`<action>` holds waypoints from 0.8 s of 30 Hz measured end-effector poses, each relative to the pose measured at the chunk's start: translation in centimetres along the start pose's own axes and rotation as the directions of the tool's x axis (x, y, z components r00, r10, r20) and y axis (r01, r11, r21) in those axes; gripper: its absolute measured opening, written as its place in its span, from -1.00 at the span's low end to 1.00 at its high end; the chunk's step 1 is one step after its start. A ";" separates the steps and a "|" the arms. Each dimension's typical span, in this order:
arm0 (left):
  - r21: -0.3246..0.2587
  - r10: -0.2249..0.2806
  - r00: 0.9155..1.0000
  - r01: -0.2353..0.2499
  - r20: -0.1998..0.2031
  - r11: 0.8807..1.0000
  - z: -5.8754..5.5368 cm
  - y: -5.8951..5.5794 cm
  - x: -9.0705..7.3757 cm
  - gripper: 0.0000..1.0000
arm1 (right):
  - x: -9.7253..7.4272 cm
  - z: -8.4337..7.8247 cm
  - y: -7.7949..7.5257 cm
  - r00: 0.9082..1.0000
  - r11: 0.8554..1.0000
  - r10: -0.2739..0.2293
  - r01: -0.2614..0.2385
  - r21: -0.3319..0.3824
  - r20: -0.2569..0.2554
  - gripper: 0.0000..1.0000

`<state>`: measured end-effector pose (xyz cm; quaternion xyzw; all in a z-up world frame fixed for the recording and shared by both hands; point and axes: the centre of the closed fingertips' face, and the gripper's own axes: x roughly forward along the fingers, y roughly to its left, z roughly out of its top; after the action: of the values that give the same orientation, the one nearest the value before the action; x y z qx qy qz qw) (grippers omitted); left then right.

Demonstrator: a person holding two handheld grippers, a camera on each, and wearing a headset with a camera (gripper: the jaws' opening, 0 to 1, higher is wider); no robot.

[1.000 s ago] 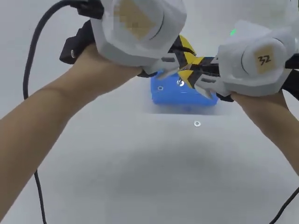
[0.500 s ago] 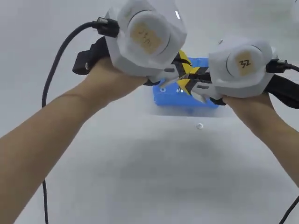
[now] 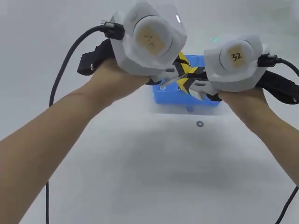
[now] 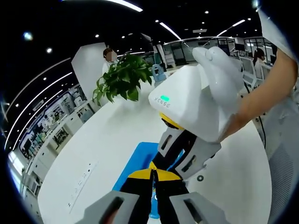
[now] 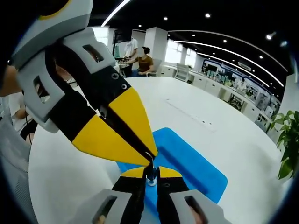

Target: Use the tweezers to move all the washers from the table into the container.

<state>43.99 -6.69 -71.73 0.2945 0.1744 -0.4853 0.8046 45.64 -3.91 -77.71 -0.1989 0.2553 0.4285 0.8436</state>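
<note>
The white table [image 3: 140, 177] runs under everything, and the person's two forearms reach in over it from the near corners. The right gripper [image 5: 150, 173] has a round cap [image 3: 236, 56] printed with "32", and a small green light [image 4: 164, 99] glows on its white housing. The left gripper [image 4: 153, 176] has a like cap with a yellowish label [image 3: 150, 38], but its marks are too blurred to read. A black cable [image 3: 70, 51] loops away from that gripper to the left. Both grippers hang tip to tip above the blue container [image 3: 187, 99], which sits on the table towards its far side and is partly hidden by them. In the left gripper view, its yellow-tipped jaws are pressed together with only a dark seam between them. In the right gripper view, its own jaws are also closed. A small pale thing [image 5: 151, 179] sits right at their tips, too small to name, and the left gripper's yellow pads come down to touch that same spot. A leafy green plant [image 4: 122, 79] stands at the far end of the table. Seated people [image 5: 145, 58] show in the office behind. One washer [image 3: 200, 123] lies on the bare table just in front of the container. What looks like another small ring [image 3: 162, 87] lies inside the container at its left end.
</note>
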 end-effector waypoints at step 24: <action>0.010 0.055 0.996 -0.056 0.069 0.998 3.8 -1.4 -3.9 -1.00 | -4.5 3.3 1.0 0.989 0.999 -0.038 0.035 0.024 0.146 -0.86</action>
<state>40.95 -6.96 -67.05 0.2872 0.1356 -0.4736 0.8215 43.39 -4.33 -72.51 -0.1624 0.1935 0.4237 0.8698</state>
